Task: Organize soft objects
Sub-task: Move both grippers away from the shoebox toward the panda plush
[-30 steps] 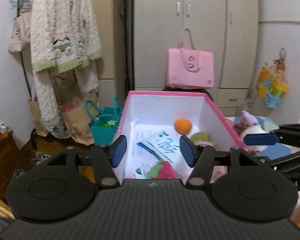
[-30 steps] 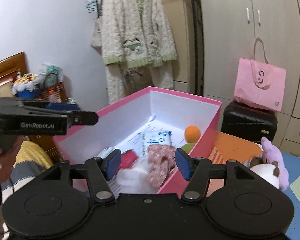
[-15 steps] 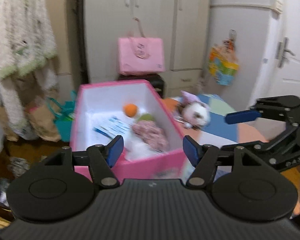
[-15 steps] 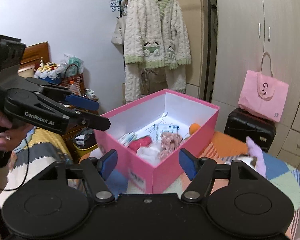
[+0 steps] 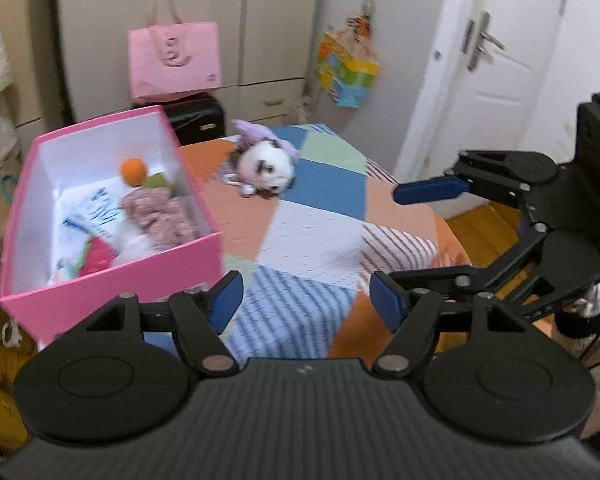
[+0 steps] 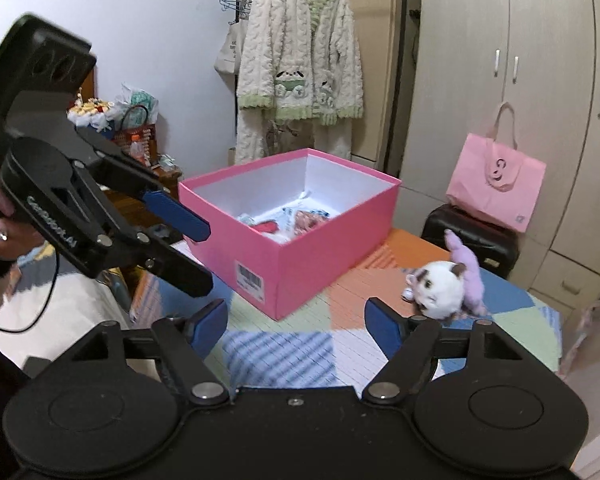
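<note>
A pink box (image 5: 112,284) (image 6: 300,252) stands on a patchwork bedspread (image 5: 320,236) (image 6: 300,348). Inside lie an orange ball (image 5: 133,171), a pink floral soft thing (image 5: 160,220), a red plush (image 5: 96,258) and printed paper. A white and purple plush toy (image 5: 265,166) (image 6: 446,286) lies on the bedspread right of the box. My left gripper (image 5: 306,306) is open and empty, held back from the box; it also shows in the right wrist view (image 6: 188,252). My right gripper (image 6: 296,326) is open and empty, over the bedspread; it also shows in the left wrist view (image 5: 416,240).
A pink tote bag (image 5: 175,62) (image 6: 496,188) sits on a black suitcase (image 6: 472,244) by the wardrobe. A fluffy white cardigan (image 6: 298,64) hangs behind the box. A white door (image 5: 496,64) is at the right. A colourful bag (image 5: 346,68) hangs on the wardrobe.
Both grippers have pulled back and away from the box. The left view has swung right, so the plush toy and the bedspread now show. Both stay open and empty.
</note>
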